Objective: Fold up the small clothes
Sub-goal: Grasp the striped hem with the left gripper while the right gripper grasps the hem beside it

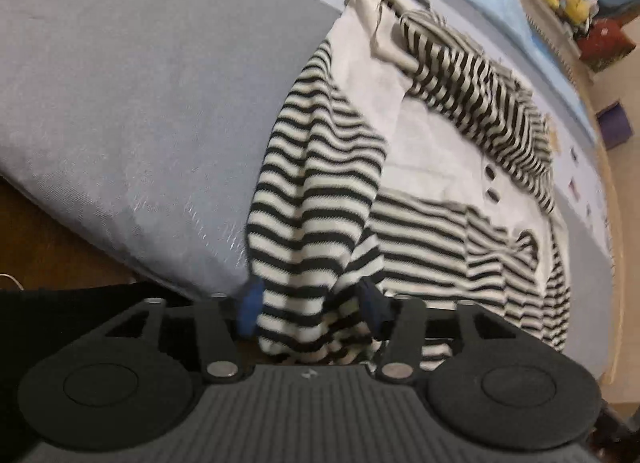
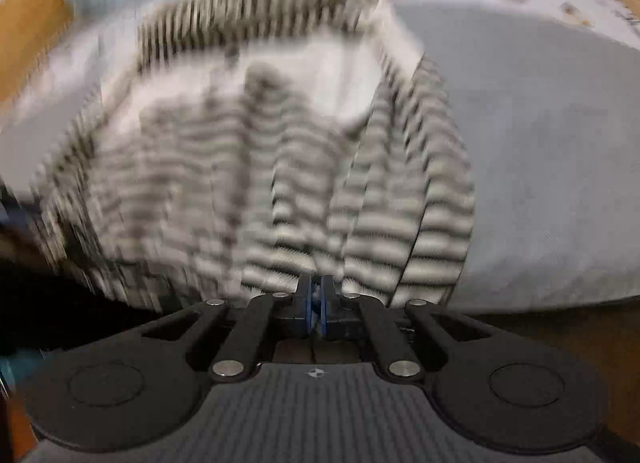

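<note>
Left tongs (image 1: 310, 309) spread wide, blue pads (image 1: 250, 309) either side of a bunched fold of the black-and-white striped garment (image 1: 316, 199); fabric sits between them, and whether the pads press it cannot be told. Left of these tongs, open grey bed cover (image 1: 132, 103), plenty of free room, its near edge running just below and left of the pads with brown floor (image 1: 36, 239) beyond. Ahead and right of them, the rest of the garment spreads flat, white panel (image 1: 432, 151) with dark buttons, a striped sleeve (image 1: 480, 83) lying further off. Right tongs (image 2: 316, 299) pressed together at the striped hem (image 2: 280, 259), view heavily blurred, pinch on the cloth looks likely. Garment fans out ahead and left of them; right of them bare grey cover (image 2: 540, 151), bed edge just beside the tips.
</note>
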{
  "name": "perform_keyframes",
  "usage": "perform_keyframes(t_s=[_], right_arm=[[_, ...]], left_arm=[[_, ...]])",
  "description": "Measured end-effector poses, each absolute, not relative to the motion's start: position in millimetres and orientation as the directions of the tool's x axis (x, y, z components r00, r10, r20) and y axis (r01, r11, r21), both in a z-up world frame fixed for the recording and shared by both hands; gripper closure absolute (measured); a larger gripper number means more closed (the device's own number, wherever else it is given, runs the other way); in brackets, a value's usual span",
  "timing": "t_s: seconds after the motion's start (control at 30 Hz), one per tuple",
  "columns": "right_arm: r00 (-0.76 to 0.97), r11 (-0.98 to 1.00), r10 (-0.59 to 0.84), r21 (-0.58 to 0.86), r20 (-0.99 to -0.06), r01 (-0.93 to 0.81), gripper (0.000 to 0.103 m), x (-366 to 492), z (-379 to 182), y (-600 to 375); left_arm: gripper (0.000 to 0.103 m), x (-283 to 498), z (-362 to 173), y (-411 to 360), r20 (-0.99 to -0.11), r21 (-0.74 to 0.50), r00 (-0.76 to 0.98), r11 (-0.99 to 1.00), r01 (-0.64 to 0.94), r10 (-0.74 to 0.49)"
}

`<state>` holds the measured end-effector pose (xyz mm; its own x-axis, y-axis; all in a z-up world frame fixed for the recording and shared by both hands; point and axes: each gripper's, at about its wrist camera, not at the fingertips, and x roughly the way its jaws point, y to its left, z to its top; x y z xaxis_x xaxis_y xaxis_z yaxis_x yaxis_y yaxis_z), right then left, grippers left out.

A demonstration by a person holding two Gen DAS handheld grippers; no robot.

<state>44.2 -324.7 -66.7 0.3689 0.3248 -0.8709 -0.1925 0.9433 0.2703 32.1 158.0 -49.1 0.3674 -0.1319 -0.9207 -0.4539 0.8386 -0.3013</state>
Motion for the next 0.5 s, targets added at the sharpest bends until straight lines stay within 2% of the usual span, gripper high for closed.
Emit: perform_keyframes(t_s=[0.03,0.07,0.1,0.17,0.3,0.5], right_arm=[[0.428,0.942,0.334,0.294,-0.839,-0.159,0.098,45,-57,-334],[0.475,0.940,0.337,0.321,-0.813,-0.118,0.090,46,-51,-344],[0.518,0.933,0.328,0.356,-0.790,-0.049,0.075,49,-46,-358],[0.547,0.923,0.268,0.374,-0.793,0.090,0.058,55,-48,-377],[0.463,0.911,0.177,0.323,-0.868,0.256,0.058,66,-73,-391],[0.383,0.945,0.142,0.240,-0.913,0.221,0.058,73,-95,-377]], left_arm=[[0.032,32,-48,159,-0.918,-0.304,0.374,0.834,-0.460,-0.129],[0.031,34,-48,160,-0.918,-0.303,0.378,0.831,-0.467,-0.122],[0.031,34,-49,160,-0.918,-0.300,0.378,0.830,-0.471,-0.118],[0.030,37,-51,159,-0.923,-0.288,0.369,0.830,-0.477,-0.108],[0.030,40,-58,160,-0.935,-0.257,0.343,0.834,-0.488,-0.087],[0.030,45,-68,160,-0.945,-0.229,0.319,0.842,-0.488,-0.072]])
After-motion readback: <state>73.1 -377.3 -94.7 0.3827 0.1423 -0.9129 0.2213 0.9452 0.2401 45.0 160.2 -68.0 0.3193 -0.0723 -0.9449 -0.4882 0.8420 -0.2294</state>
